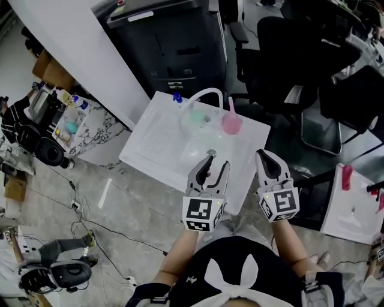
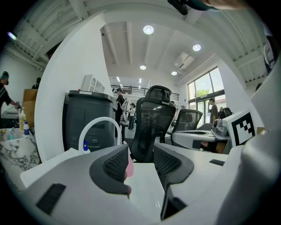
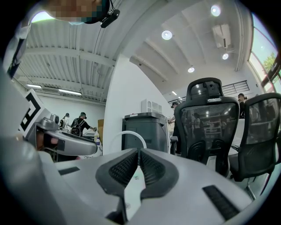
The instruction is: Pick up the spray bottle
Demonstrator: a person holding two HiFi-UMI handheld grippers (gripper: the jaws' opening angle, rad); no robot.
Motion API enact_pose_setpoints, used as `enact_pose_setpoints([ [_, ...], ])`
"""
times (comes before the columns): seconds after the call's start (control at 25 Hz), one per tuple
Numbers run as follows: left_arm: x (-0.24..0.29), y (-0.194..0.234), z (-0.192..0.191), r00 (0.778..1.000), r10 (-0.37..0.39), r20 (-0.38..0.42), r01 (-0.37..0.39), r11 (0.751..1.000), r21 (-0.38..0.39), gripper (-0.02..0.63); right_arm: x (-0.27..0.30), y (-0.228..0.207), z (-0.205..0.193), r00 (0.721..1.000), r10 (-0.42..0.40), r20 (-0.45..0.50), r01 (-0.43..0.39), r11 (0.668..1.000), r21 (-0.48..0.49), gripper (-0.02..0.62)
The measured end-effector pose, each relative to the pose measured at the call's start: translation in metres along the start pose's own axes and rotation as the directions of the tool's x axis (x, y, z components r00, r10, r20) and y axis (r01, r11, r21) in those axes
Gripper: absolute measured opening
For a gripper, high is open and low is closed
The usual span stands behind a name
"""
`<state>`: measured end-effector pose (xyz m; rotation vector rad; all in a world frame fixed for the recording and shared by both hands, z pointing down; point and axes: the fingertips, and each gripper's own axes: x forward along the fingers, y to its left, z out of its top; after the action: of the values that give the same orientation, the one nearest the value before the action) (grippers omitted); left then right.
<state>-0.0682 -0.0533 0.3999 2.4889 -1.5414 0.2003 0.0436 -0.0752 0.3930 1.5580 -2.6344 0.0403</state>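
Head view, square-marker cubes (image 1: 202, 214), left gripper (image 1: 218, 160), right gripper (image 1: 263, 154), spray bottle (image 1: 231, 122)

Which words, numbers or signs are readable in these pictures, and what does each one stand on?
No text is readable.
On the tall dark grey cabinet, white labels: too small and blurred to read.
On the left gripper and the right gripper, cube markers: black-and-white square patterns only, no letters.

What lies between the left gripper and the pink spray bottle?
Head view: only bare white table between left gripper and pink spray bottle, apart from a small dark spot just ahead of the gripper.
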Motion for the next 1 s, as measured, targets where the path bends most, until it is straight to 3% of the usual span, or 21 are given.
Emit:
enact_pose_setpoints([
  [0.28,0.029,0.012,0.012,1.0,-0.021,0.018,0.021,1.0,0.015,0.268,0.01,-0.002,-0.004,0.999,-0.015,-0.029,0.014,1.0,-0.008,0.029],
  [1.0,0.115,0.027,0.01,0.998,0.027,-0.049,-0.027,1.0,-0.007,0.279,0.037,-0.042,-0.019,0.994,0.009,-0.11,-0.011,1.0,-0.011,0.029],
])
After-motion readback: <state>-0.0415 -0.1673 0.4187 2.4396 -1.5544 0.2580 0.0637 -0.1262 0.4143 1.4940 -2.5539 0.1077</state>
